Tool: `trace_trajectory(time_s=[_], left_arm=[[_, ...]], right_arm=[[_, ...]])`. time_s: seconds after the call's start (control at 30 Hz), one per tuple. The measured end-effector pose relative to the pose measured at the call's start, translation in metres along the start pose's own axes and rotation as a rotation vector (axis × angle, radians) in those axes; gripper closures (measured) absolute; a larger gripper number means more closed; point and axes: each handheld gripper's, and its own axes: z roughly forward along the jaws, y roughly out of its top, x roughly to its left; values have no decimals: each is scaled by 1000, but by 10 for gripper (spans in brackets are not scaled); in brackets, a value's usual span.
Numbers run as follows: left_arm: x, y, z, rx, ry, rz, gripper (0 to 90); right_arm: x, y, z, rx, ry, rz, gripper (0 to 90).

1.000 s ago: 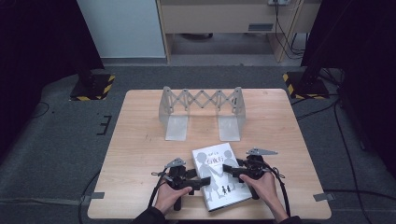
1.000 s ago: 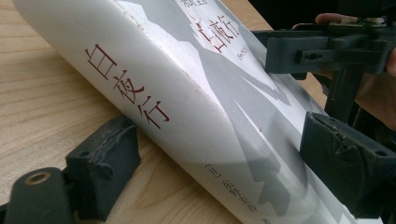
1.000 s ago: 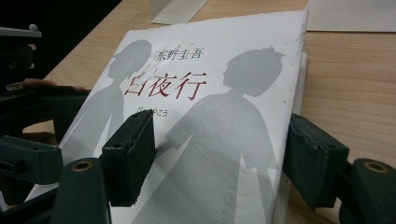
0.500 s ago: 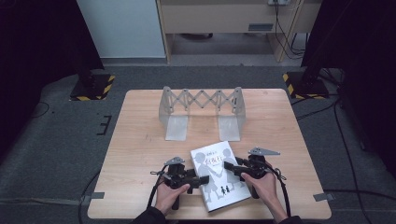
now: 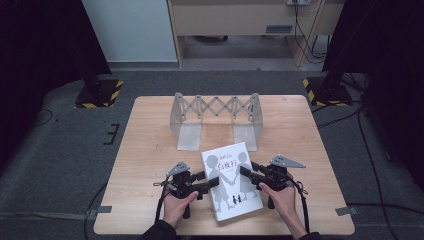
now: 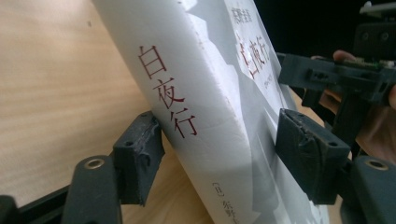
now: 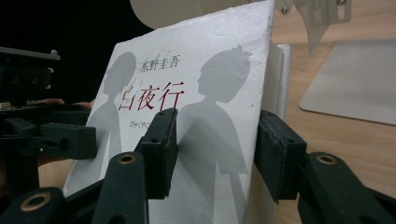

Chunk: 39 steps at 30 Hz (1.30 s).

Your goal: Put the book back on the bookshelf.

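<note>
A thick white book [image 5: 231,182] with grey silhouettes and red title characters lies near the table's front edge. My left gripper [image 5: 212,181] holds its spine side. In the left gripper view the spine [image 6: 187,93] stands tilted between the jaws of the left gripper [image 6: 219,140], one pad on the back and one on the cover. My right gripper [image 5: 246,172] holds the opposite edge. In the right gripper view the cover [image 7: 210,93] fills the gap of that gripper [image 7: 217,140]. Both pairs of jaws have just been closing with the book between them.
A grey expandable book rack [image 5: 215,110] with two flat base plates stands at the middle back of the wooden table [image 5: 150,150]; one plate [image 7: 350,84] lies close behind the book. Bare wood lies left and right of the hands.
Both pairs of jaws have narrowed onto the book's side edges. The left gripper has risen slightly, tipping the spine side up. The right hand has stayed in place.
</note>
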Motion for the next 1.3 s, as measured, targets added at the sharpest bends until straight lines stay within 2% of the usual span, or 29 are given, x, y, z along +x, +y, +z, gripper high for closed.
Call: trace_trajectory(time_s=[0.17,0.37,0.43,0.6,0.8,0.83,1.0,1.1,1.13,1.2,1.3], left_arm=[[-2,3,-4,-42,-11,6,358],[-7,12,-9,-106,-10,49,396],[-7,12,-9,-110,-15,62,398],[-3,10,-9,-118,-43,57,397],[-2,9,-3,-95,-70,60,349],[-2,8,-2,-91,-63,69,340],[-1,7,4,-89,-73,58,316],[-3,7,11,-98,-105,34,307],[-5,6,13,-93,-112,47,318],[-4,5,12,-116,-143,22,363],[-4,5,11,-116,-139,11,392]], right_arm=[[4,3,-3,-23,10,-25,535],[6,7,-7,-89,37,-35,568],[7,9,-8,-94,43,-40,571],[6,7,-8,-97,49,-44,571],[6,6,-6,-93,61,-46,573],[6,6,-6,-90,63,-46,573],[6,5,-5,-82,66,-41,574],[6,5,-3,-75,90,-36,573],[8,4,-2,-69,103,-37,576],[11,5,-1,-57,94,-57,581],[10,5,-1,-55,103,-39,584]])
